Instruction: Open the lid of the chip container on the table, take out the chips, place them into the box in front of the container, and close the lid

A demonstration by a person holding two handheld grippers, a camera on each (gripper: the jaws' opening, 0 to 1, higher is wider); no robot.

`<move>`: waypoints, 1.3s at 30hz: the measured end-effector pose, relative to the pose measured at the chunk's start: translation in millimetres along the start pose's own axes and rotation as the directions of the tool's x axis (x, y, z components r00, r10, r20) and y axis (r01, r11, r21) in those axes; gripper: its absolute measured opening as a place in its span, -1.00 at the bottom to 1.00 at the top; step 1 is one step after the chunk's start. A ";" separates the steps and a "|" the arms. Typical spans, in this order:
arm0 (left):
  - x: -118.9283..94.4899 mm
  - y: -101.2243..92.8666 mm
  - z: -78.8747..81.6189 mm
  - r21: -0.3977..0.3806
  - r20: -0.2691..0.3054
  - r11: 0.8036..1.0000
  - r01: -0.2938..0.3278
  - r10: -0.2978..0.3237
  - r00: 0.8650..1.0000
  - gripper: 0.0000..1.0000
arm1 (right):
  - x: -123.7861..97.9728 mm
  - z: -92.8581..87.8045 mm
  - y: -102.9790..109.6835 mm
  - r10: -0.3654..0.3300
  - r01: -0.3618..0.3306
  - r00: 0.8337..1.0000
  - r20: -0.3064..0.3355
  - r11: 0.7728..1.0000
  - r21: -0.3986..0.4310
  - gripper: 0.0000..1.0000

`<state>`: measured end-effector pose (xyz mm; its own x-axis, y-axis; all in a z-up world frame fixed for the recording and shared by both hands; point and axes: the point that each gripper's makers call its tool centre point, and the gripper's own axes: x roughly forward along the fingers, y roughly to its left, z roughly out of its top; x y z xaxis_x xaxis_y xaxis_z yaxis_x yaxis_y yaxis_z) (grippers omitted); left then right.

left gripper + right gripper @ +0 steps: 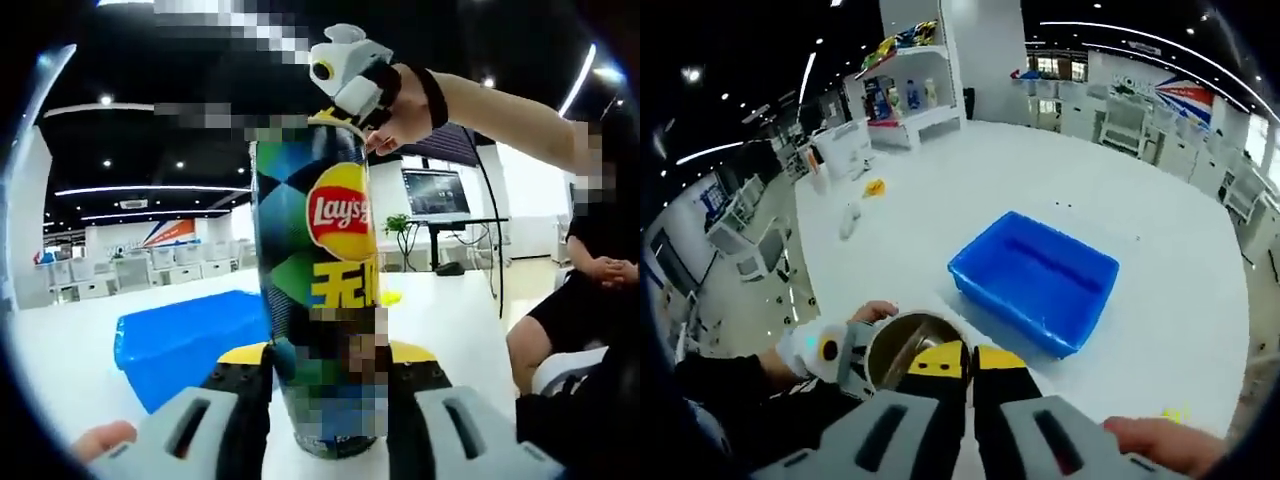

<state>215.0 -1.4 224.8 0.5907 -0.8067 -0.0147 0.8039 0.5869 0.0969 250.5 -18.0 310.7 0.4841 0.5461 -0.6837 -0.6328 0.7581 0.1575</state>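
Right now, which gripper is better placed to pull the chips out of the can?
Right. The right gripper hovers at the open mouth of the chip can, jaws nearly together, while the left gripper clamps the can's base, steadying it beside the blue box.

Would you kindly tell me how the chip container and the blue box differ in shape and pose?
The chip container is a tall, upright, patterned cylinder; the blue box is low, rectangular and plain blue. The left gripper clamps the container, while the box lies free on the white table. Both are open at the top.
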 end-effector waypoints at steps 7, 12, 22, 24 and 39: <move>14.2 -6.0 11.1 0.032 0.002 0.999 0.040 -0.040 0.999 -0.13 | -10.4 -8.6 -13.7 0.007 -0.009 0.999 0.033 0.998 0.056 -1.00; 18.6 -9.4 9.7 0.065 -0.098 0.992 0.106 -0.100 0.990 -0.15 | -16.6 -14.6 -17.1 0.015 -0.017 0.999 0.035 0.997 0.072 -1.00; 24.3 -11.4 8.7 0.219 -0.325 0.943 0.250 -0.171 0.930 -0.15 | -29.9 -34.7 -24.4 0.053 -0.064 0.995 0.082 0.988 0.140 -1.00; 25.5 -13.8 8.8 0.227 -0.344 0.936 0.269 -0.182 0.921 -0.15 | -31.6 -40.3 -27.4 0.063 -0.080 0.993 0.096 0.981 0.176 -1.00; -2.1 -26.6 -11.0 0.298 -0.571 0.857 0.421 -0.193 0.798 -0.15 | 0.9 -87.3 -49.2 0.196 -0.269 0.955 0.222 0.888 0.374 -1.00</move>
<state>193.1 -14.5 211.3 0.3558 -0.7174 -0.5989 0.9165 0.1425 0.3738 229.3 -85.9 240.1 0.4726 0.7494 -0.4638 -0.4660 0.6592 0.5902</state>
